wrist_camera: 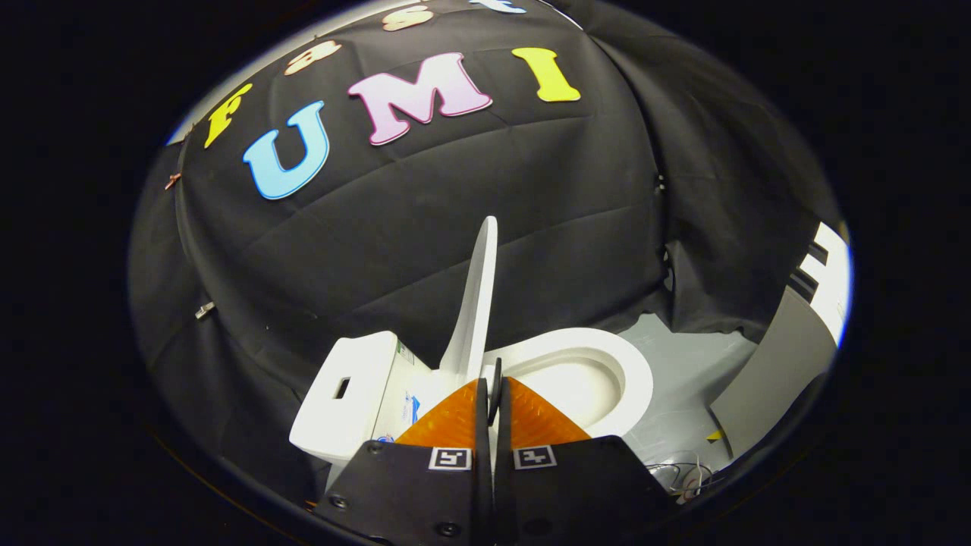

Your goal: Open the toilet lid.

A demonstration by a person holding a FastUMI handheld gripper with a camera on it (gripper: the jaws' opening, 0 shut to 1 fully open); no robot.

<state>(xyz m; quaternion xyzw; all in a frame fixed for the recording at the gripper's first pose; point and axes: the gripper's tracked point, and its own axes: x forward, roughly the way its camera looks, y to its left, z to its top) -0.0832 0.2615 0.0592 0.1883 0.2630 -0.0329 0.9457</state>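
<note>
White toilet lid (476, 296) upright | tongs (493, 390) closed, nothing held | bowl (633, 371) part hidden

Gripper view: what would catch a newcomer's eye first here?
The toilet lid stands raised, nearly edge-on, just beyond the tongs, whose fingers sit close together with nothing between them. Beside it the open bowl shows, and the tank lies on the lid's other side.

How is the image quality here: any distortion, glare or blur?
Gripper view: strong fisheye bending, the raised toilet lid curves; toilet bowl brightly lit, near glare; closed tongs sharp, nothing between them; booth's cloth wall evenly lit, no motion blur.
</note>
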